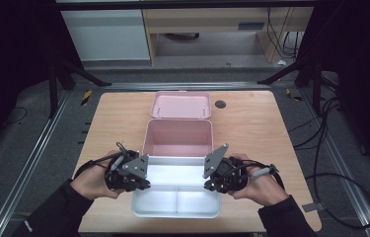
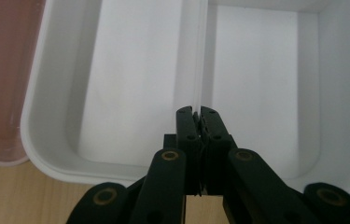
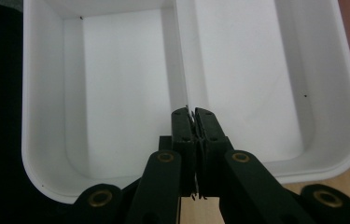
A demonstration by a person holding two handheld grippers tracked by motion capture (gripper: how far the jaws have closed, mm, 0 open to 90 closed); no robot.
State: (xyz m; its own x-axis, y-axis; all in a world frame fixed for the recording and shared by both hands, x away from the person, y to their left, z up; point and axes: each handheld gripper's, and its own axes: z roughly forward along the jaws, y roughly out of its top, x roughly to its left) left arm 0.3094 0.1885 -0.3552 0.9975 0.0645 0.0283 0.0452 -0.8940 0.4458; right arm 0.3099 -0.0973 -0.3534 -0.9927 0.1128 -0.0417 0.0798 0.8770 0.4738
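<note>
A white divided tray lies at the table's near edge, right in front of an open pink box. My left gripper reaches over the tray's left wall. In the left gripper view its jaws are shut on the end of the tray's inner divider. My right gripper comes in over the right wall. Its jaws are pinched on the other end of that divider. All the tray's compartments are empty. I cannot tell whether the tray rests on the table or is lifted.
The pink lid lies flat behind the pink box, with a small black disc to its right. Bare wooden table stretches left and right of the boxes. Cables and metal rails run along the floor around the table.
</note>
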